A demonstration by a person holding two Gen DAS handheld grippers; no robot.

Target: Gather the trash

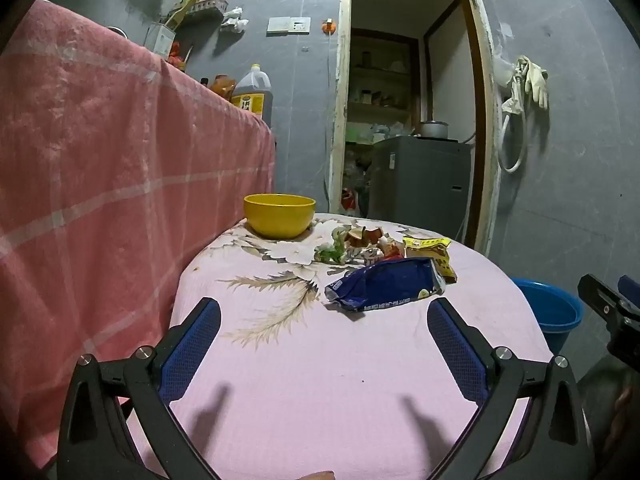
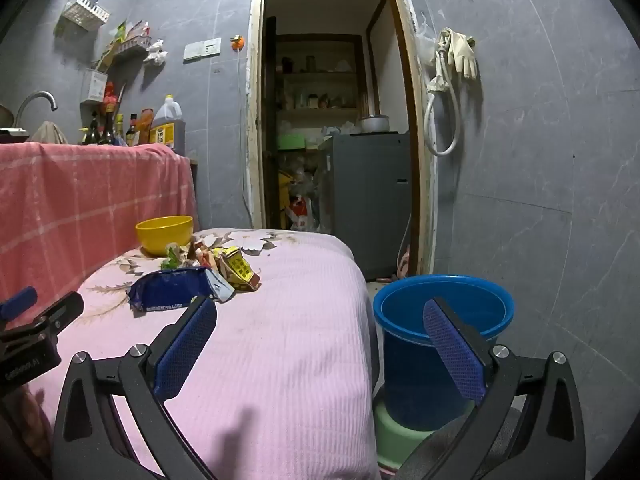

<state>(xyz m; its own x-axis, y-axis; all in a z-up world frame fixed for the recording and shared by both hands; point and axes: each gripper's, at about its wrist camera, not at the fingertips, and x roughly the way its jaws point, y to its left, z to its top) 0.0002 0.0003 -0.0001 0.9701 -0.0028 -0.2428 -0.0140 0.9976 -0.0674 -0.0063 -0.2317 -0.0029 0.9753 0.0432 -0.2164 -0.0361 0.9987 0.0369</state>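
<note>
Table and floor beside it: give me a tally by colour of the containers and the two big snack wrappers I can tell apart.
Yellow: 2, the bowl and the yellow wrapper.
Blue: 2, the blue wrapper and the bucket.
Green: 1, the basin under the bucket.
Total: 5. The small crumpled scraps are too tangled to count.

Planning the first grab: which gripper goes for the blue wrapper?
Left. The left gripper is open and faces the blue wrapper head-on. The right gripper, also open, straddles the table edge toward the blue bucket, wrapper off to its left.
</note>
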